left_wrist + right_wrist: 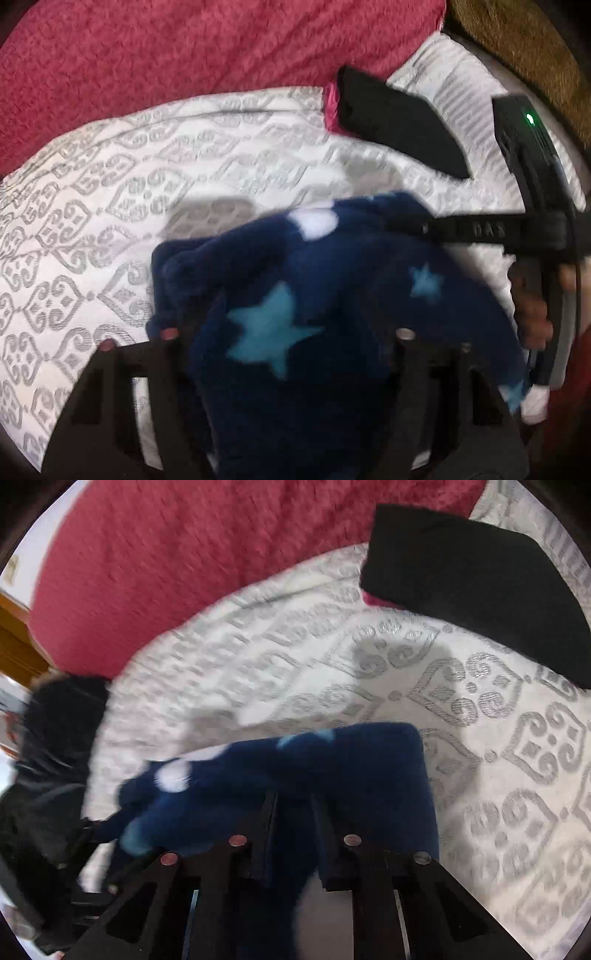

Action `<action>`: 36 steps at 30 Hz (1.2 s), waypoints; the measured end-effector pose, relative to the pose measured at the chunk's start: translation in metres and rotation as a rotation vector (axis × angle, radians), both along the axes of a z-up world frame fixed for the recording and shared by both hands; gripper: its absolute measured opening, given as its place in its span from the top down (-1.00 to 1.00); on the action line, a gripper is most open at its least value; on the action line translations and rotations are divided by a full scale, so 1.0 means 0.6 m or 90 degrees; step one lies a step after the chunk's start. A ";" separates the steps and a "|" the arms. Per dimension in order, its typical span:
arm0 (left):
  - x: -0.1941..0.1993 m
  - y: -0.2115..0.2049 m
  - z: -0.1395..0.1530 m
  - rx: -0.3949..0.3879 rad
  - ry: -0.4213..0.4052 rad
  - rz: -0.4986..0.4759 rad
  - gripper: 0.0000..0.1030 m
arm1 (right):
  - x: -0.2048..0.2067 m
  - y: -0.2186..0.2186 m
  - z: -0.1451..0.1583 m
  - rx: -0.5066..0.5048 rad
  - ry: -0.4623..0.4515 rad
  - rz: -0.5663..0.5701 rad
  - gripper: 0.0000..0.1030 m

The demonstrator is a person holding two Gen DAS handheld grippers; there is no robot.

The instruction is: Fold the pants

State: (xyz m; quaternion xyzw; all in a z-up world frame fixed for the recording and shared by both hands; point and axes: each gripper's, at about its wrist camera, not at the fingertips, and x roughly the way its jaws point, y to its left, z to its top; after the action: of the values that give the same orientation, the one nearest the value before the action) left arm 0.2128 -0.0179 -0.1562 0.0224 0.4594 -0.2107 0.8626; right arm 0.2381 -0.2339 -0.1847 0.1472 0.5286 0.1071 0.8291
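The pants (295, 306) are dark blue fleece with light blue stars and white spots. They hang bunched between both grippers above a white patterned bedspread (110, 206). My left gripper (288, 354) is shut on the pants, its fingertips buried in the fleece. My right gripper (291, 812) is shut on the pants (351, 760) too, with fabric pinched between the fingers. The right gripper also shows in the left wrist view (417, 225), at the pants' right end, held by a hand.
A folded black garment (472, 587) lies on the bedspread (517, 775) at the far right, over something pink; it also shows in the left wrist view (399, 114). A red fuzzy blanket (184, 55) covers the far side. A brown cushion (517, 44) sits at the far right.
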 end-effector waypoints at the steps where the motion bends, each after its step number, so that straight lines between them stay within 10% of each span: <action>1: -0.005 0.008 0.002 -0.013 -0.010 -0.005 -0.28 | 0.000 -0.002 -0.006 0.009 -0.005 -0.005 0.70; 7: -0.037 0.008 0.036 0.025 -0.025 -0.023 -0.28 | -0.061 -0.032 0.035 0.059 -0.055 -0.009 0.52; 11: -0.053 0.039 0.066 -0.005 -0.023 0.011 -0.47 | -0.107 -0.069 0.073 0.079 -0.069 -0.011 -0.54; 16: -0.042 0.082 0.051 -0.013 0.031 0.071 -0.52 | -0.151 -0.096 0.056 0.046 -0.037 0.016 -0.59; 28: -0.029 0.103 -0.015 -0.104 0.140 0.058 -0.67 | -0.151 -0.123 -0.038 0.239 0.068 0.015 -0.66; 36: 0.003 0.135 -0.085 -0.289 0.270 0.038 -0.98 | -0.142 -0.096 -0.034 0.236 0.044 0.043 -0.93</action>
State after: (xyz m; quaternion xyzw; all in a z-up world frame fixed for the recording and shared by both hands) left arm 0.2149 0.0632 -0.2073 -0.2287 0.5711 -0.2822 0.7361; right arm 0.1528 -0.2914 -0.2049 0.2831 0.5326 0.2254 0.7651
